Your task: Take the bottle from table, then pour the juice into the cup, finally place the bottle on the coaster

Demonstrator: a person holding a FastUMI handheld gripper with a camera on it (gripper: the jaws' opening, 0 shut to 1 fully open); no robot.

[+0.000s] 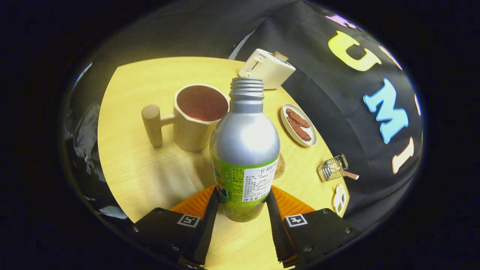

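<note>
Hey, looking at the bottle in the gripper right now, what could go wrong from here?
1. The bottle has no cap, and the gripper holds it low, on the label, so it may swing and spill early.
2. The cup already looks nearly full of dark liquid, so pouring may overflow it.
3. The coaster sits partly hidden behind the bottle, near the plate, so the placement could miss.

Glossy metal bottle (pixel 244 138); wooden cup (pixel 195 127)
</note>
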